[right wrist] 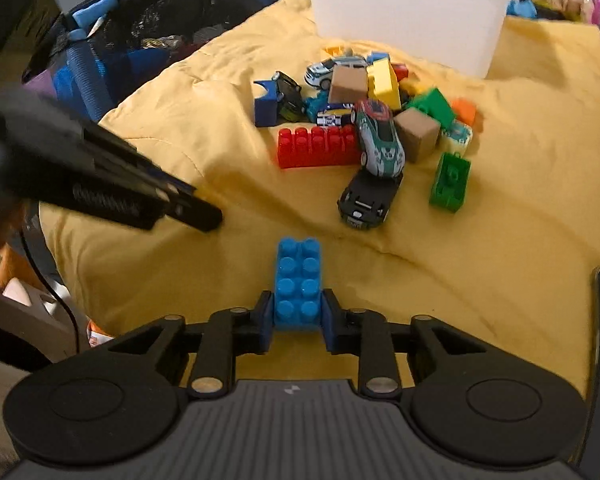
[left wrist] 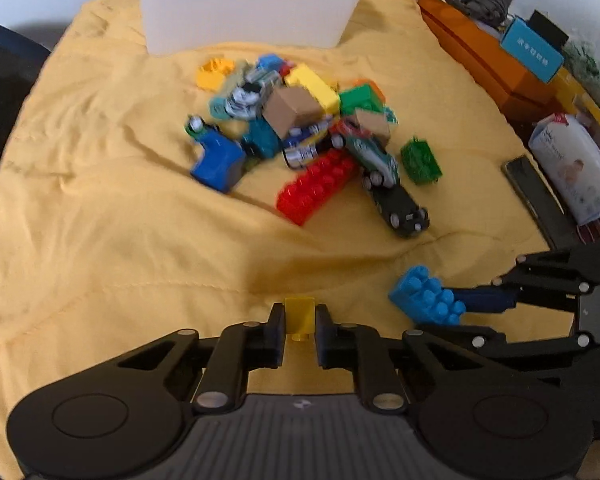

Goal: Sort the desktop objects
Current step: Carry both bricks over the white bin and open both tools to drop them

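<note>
My left gripper [left wrist: 299,314] is shut on a small yellow brick [left wrist: 299,313] above the yellow cloth. My right gripper [right wrist: 297,310] is shut on a light blue brick [right wrist: 297,280]; that brick also shows in the left wrist view [left wrist: 426,296] at the lower right. A pile of toys lies ahead: a long red brick [right wrist: 318,147], a green-white toy car [right wrist: 380,138], a black toy car [right wrist: 366,200], a green brick [right wrist: 449,182], brown cubes [right wrist: 348,84] and a dark blue block [right wrist: 265,103]. A white bin [right wrist: 412,8] stands behind the pile.
The yellow cloth [left wrist: 100,200] is wrinkled. An orange box [left wrist: 484,56], a blue box [left wrist: 532,48] and a tissue pack [left wrist: 576,168] line the right edge in the left wrist view. A dark bag [right wrist: 140,40] lies at the left in the right wrist view.
</note>
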Demonstrator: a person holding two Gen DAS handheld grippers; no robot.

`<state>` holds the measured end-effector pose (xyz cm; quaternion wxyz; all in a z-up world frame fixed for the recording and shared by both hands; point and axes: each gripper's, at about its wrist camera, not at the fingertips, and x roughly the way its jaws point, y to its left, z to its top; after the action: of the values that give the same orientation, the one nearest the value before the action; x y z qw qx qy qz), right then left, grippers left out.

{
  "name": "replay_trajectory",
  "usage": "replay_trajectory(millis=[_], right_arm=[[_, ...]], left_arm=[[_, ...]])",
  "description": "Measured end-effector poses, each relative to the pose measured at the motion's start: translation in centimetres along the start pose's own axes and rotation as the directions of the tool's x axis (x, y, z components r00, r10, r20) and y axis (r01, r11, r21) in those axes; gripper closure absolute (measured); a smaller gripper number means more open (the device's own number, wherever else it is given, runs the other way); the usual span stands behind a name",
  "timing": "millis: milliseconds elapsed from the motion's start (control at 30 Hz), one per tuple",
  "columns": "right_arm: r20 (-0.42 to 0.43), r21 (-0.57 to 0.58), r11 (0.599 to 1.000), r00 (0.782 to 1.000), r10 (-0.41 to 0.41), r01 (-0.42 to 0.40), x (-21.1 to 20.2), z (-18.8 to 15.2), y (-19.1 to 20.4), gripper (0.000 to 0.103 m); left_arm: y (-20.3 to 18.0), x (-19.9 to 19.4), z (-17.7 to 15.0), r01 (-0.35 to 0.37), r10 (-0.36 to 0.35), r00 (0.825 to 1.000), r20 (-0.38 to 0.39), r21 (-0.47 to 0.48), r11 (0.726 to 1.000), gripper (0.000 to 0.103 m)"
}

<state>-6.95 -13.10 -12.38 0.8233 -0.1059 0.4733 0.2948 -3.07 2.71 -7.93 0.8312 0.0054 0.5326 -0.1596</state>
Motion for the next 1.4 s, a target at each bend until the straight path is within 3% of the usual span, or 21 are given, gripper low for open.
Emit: replay_trajectory(millis=[200, 433, 567, 700, 833, 933, 1100, 1233, 1333, 1400], right_arm=[[0.059, -0.002, 1.0, 0.998, -0.022, 0.022, -2.1, 2.9, -1.6, 0.076], [0.234, 0.027, 0.997, 0.969, -0.083, 0.079, -5.0, 13.0, -6.4, 0.076], [0.304, 0.052, 0.991, 0.943, -0.133, 0.123, -5.4, 19.6, -9.4, 0.076], [0.287, 0.111, 0.984, 0.943, -0.167, 0.14, -3.0, 24.7, -12.0, 0.076], [0.221, 0.165, 0.976, 0.958, -0.18, 0.145, 0.5, 26.6, -14.0, 0.076], [0.188, 0.197, 0.969, 0.964, -0.187, 0.15, 2.2, 26.6, -14.7, 0.076], [0.149, 0.201, 0.965, 0.969, -0.199, 0.167, 3.8, 26.8, -15.1, 0.071], [0.171, 0.183, 0.965, 0.961, -0.218, 0.187, 3.0, 27.0, -14.9, 0.058], [0.19, 0.173, 0.967, 0.957, -0.217, 0.185, 2.3, 27.1, -14.7, 0.057], [0.202, 0.169, 0.967, 0.954, -0.223, 0.191, 1.7, 27.0, -14.5, 0.057]], left_arm=[[0.0, -4.0, 4.8, 0.022, -0.019, 0.991, 0.131, -0.025, 0.999, 0.086], [0.0, -7.7, 16.8, -0.028, 0.024, 0.942, 0.334, 0.008, 1.0, 0.086], [0.4, -6.7, 23.4, -0.077, 0.082, 0.926, 0.369, -0.027, 0.997, 0.086], [1.7, -3.3, 28.0, -0.123, 0.15, 0.929, 0.339, -0.099, 0.987, 0.086], [4.1, 0.2, 29.4, -0.141, 0.18, 0.95, 0.254, -0.164, 0.976, 0.086], [5.0, 2.4, 29.4, -0.16, 0.192, 0.958, 0.212, -0.161, 0.974, 0.086], [5.4, 3.2, 29.1, -0.132, 0.16, 0.97, 0.184, -0.158, 0.979, 0.078], [4.9, 1.8, 28.8, -0.134, 0.165, 0.959, 0.229, -0.146, 0.98, 0.063], [4.3, 0.3, 28.3, -0.156, 0.185, 0.948, 0.259, -0.128, 0.979, 0.061], [3.7, -0.8, 27.7, -0.195, 0.218, 0.935, 0.281, -0.11, 0.975, 0.052]])
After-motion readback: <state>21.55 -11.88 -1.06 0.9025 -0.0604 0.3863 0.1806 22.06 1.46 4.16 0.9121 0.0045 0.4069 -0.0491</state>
